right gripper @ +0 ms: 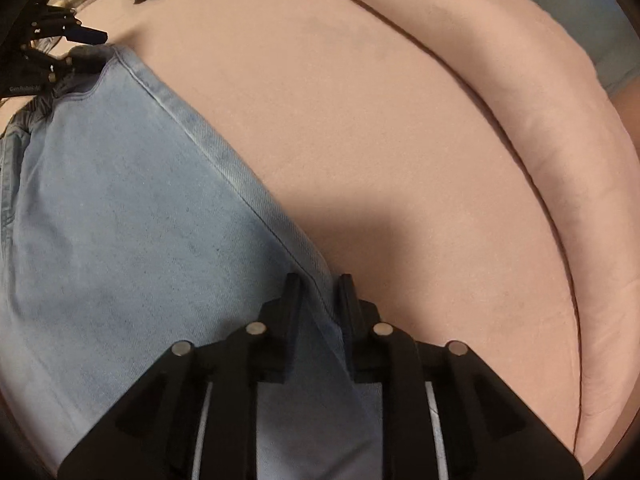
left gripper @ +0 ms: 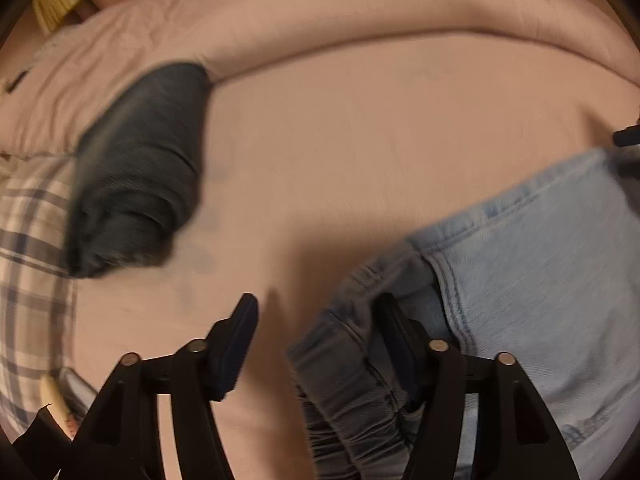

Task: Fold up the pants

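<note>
The left wrist view was blurred, so stitching and folds were hard to read, and both views cut the light blue jeans (left gripper: 540, 280) off at the frame's lower edge. At the far left lay one plaid cloth (left gripper: 28, 248), partly covered by one folded dark garment (left gripper: 136, 172); what kind of garment could not be told. Both rested on the pink bed sheet (left gripper: 360, 140), with a rolled pink duvet (left gripper: 360, 12) along its far edge.

The left gripper (left gripper: 316, 324) stood with its jaws apart at the jeans' gathered waistband (left gripper: 352, 380): one finger over bare sheet, the other against the denim, nothing pinched.

The one pair of jeans lay flat across the near side of the sheet. The right gripper (right gripper: 318, 292) had its jaws narrowed around the jeans' seamed edge (right gripper: 224, 160), the denim between them; whether the pads pressed on it could not be told.
</note>
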Available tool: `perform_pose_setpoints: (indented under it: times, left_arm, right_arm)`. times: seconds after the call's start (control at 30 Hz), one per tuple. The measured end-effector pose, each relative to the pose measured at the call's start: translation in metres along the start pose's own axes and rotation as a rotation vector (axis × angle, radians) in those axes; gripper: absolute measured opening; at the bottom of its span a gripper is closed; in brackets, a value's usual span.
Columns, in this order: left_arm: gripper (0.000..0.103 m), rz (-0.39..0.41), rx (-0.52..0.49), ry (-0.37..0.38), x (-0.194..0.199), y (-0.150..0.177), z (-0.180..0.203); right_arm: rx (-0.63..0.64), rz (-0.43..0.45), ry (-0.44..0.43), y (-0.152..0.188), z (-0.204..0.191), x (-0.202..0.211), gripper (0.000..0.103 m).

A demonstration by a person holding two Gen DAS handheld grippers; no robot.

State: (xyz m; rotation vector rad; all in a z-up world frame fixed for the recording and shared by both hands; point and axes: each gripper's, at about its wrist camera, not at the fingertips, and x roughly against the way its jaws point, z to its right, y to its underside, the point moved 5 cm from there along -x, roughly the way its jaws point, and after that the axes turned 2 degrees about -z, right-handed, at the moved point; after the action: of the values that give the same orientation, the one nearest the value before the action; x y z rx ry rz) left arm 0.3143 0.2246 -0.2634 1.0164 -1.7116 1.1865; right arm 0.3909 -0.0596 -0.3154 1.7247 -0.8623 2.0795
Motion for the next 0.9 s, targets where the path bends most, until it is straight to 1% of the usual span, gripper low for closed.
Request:
perform_pose_setpoints:
  times: [0.03, 0.07, 0.1, 0.13, 0.17, 0.2, 0.23, 0.27, 0.3, 0.33, 0.37, 0.4, 0.43, 0.47, 0.5, 0.53, 0.57, 0.63, 0.7, 0.73, 0.8, 0.87, 0.9]
  left_arm:
    - [0.070, 0.041, 0.023, 0.002, 0.014, -0.004, -0.004]
    - [0.071, 0.075, 0.045, 0.009, 0.024, -0.007, -0.007]
    - [0.072, 0.111, 0.065, 0.021, 0.034, -0.009, -0.007]
    - [0.072, 0.160, 0.079, 0.069, 0.042, -0.011, -0.004]
    - [0.072, 0.181, 0.073, 0.118, 0.046, -0.014, 0.005]
    - [0.072, 0.186, 0.055, 0.167, 0.045, -0.020, 0.013]
    - [0.072, 0.172, 0.006, 0.196, 0.037, -0.023, 0.033]
    - [0.072, 0.148, -0.035, 0.165, 0.027, -0.024, 0.046]
    - [0.072, 0.109, -0.074, 0.109, 0.013, -0.025, 0.056]
    - [0.072, 0.043, -0.112, 0.039, -0.007, -0.024, 0.066]
    - [0.075, -0.006, -0.125, 0.008, -0.023, -0.023, 0.071]
    - [0.075, 0.018, -0.098, 0.026, -0.023, -0.028, 0.069]
    - [0.075, 0.020, -0.079, 0.048, -0.018, -0.029, 0.067]
    - [0.075, 0.018, -0.046, 0.092, -0.013, -0.033, 0.062]
    - [0.075, 0.033, -0.029, 0.122, -0.008, -0.036, 0.057]
    - [0.075, 0.057, -0.023, 0.141, 0.000, -0.039, 0.049]
    - [0.076, 0.057, -0.028, 0.145, 0.000, -0.041, 0.046]
    - [0.076, 0.028, -0.041, 0.137, -0.006, -0.043, 0.039]
    - [0.076, -0.002, -0.050, 0.140, -0.020, -0.044, 0.028]
    - [0.076, -0.023, -0.053, 0.159, -0.020, -0.037, 0.023]
    - [0.076, -0.037, -0.078, 0.194, -0.024, -0.035, 0.027]
    - [0.076, -0.057, -0.096, 0.206, -0.031, -0.031, 0.027]
    - [0.076, -0.068, -0.102, 0.210, -0.036, -0.031, 0.027]
  right_arm:
    - [-0.049, 0.026, -0.047, 0.005, 0.011, 0.014, 0.043]
    - [-0.070, 0.047, -0.059, 0.003, 0.012, 0.019, 0.050]
    - [-0.087, 0.066, -0.032, 0.013, 0.025, 0.031, 0.054]
    - [-0.093, 0.064, 0.003, 0.024, 0.027, 0.039, 0.054]
    - [-0.109, 0.049, 0.049, 0.042, 0.036, 0.046, 0.054]
    - [-0.141, 0.025, 0.070, 0.059, 0.049, 0.046, 0.054]
    - [-0.169, -0.006, 0.089, 0.075, 0.057, 0.041, 0.052]
    - [-0.211, -0.075, 0.132, 0.096, 0.071, 0.028, 0.052]
    - [-0.242, -0.136, 0.165, 0.112, 0.081, 0.015, 0.054]
    - [-0.300, -0.096, 0.138, 0.121, 0.090, 0.012, 0.062]
    - [-0.339, -0.070, 0.117, 0.123, 0.097, 0.014, 0.066]
    - [-0.388, -0.075, 0.092, 0.124, 0.102, 0.015, 0.067]
    - [-0.409, -0.097, 0.091, 0.121, 0.104, 0.016, 0.067]
    - [-0.391, -0.112, 0.116, 0.114, 0.101, 0.019, 0.066]
    - [-0.354, -0.103, 0.135, 0.102, 0.092, 0.025, 0.063]
    - [-0.304, -0.067, 0.123, 0.085, 0.080, 0.031, 0.063]
    - [-0.254, -0.020, 0.074, 0.067, 0.065, 0.038, 0.063]
    - [-0.191, 0.048, -0.015, 0.035, 0.042, 0.045, 0.063]
    - [-0.150, 0.058, -0.058, 0.007, 0.022, 0.037, 0.063]
    - [-0.124, 0.047, -0.067, -0.003, 0.014, 0.030, 0.063]
    - [-0.082, 0.006, -0.078, -0.015, 0.003, 0.016, 0.063]
    - [-0.063, -0.050, -0.094, -0.026, -0.009, -0.005, 0.063]
    - [-0.059, -0.076, -0.092, -0.026, -0.013, -0.014, 0.064]
